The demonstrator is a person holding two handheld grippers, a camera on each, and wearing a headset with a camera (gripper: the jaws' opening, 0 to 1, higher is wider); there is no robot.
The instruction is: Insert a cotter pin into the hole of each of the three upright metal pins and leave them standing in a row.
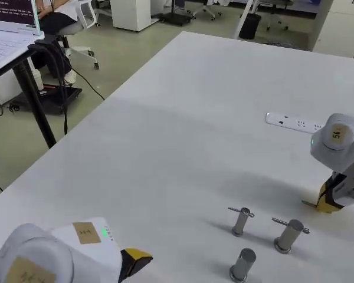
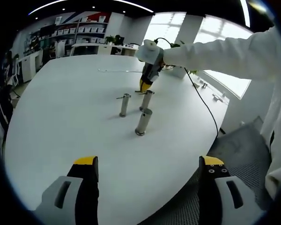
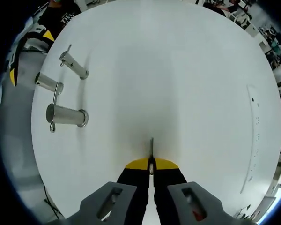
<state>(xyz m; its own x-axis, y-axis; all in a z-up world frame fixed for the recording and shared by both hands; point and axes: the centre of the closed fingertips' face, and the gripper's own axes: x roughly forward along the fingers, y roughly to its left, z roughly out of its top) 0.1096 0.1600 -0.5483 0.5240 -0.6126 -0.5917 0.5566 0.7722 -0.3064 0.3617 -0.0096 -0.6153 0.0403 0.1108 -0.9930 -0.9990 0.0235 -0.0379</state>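
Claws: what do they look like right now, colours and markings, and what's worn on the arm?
Both the left claw and the right claw have rounded white-grey housings, black fingers with yellow tips, a tan handwritten label and a green light. The left gripper view shows a white sleeve behind the right one.

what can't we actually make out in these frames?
Cotter pin: right gripper view, its rear end hidden between the shut jaws of the right gripper.
Hole in the nearest metal pin: head view, too small and blurred.
Left gripper: head view, cut off by the bottom edge.
Power strip: head view, partly hidden behind the right gripper.
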